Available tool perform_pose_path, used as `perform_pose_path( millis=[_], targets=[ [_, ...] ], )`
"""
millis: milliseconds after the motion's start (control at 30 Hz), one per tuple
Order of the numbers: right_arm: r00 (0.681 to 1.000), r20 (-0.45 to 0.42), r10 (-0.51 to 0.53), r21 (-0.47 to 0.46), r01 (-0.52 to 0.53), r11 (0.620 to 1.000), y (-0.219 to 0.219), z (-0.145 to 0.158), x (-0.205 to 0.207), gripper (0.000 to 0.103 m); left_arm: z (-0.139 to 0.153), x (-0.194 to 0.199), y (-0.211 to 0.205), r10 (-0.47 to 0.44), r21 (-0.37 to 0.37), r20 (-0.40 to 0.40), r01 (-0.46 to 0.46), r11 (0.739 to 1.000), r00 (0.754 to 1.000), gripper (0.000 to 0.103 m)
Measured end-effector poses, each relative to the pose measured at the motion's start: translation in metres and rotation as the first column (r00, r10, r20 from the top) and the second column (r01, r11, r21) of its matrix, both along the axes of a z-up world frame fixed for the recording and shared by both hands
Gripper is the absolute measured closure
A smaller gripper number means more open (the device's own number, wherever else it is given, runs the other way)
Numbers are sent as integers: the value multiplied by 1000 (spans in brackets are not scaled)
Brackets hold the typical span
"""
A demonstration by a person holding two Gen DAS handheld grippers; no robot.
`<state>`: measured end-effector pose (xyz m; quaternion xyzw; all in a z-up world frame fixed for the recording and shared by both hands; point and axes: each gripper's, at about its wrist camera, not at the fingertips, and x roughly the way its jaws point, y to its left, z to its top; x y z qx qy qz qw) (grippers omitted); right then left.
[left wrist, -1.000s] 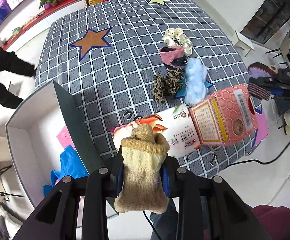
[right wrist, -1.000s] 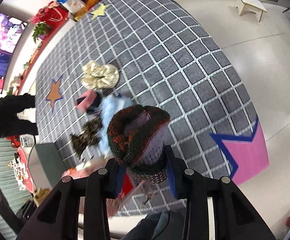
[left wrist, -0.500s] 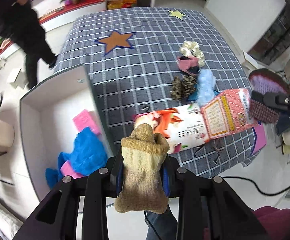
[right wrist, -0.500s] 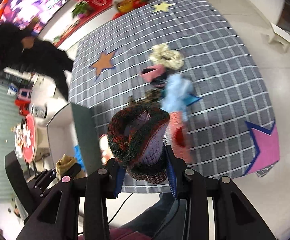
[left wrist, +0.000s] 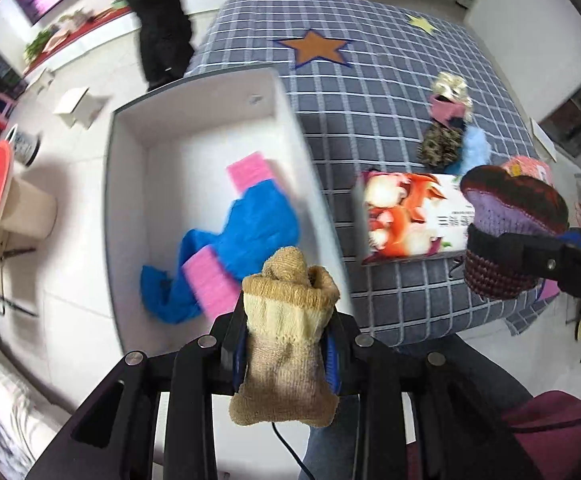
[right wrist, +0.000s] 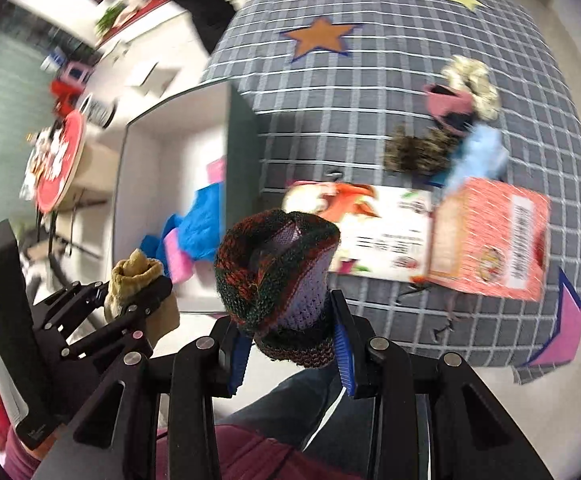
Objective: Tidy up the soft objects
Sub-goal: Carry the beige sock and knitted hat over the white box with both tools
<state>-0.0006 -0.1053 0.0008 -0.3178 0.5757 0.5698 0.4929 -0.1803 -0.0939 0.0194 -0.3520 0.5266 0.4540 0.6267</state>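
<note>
Tan knitted sock (left wrist: 286, 336) clamped in left gripper (left wrist: 288, 354) beside white box (left wrist: 130, 168), dark knitted hat (right wrist: 280, 276) pinched in right gripper (right wrist: 290, 354), checked tablecloth (left wrist: 370, 92) beyond.

The right gripper (right wrist: 290, 348) clamped a dark knitted hat (right wrist: 276, 272). At left, the left gripper (right wrist: 138, 292) gripped a tan sock (right wrist: 136, 270) near the white box (right wrist: 154, 184) beside the checked cloth (right wrist: 370, 80).

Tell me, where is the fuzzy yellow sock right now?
The tan-yellow knitted sock is pinched in the left tool, held up just in front of the white open box that holds the crumpled blue cloth.
</note>
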Motion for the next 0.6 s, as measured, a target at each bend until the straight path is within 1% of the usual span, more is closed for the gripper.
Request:
perform_pose_path(
  millis=[167,267,433,600],
  targets=[
    [998,1,66,2,-66,998,9,-1,-22,65,-2,-24,-1,79,-14,2,-79,997,997,70],
    [995,2,97,-10,-97,995,14,-2,-31,65,-2,-32,-1,103,-16,3,-103,995,995,70],
    [993,5,118,-18,-118,993,20,-3,-37,65,-1,-37,0,115,-13,5,-115,993,993,70],
    [993,1,116,-16,-116,993,24,-2,-39,65,1,-38,4,113,-2,1,-113,994,994,70]
  ],
)
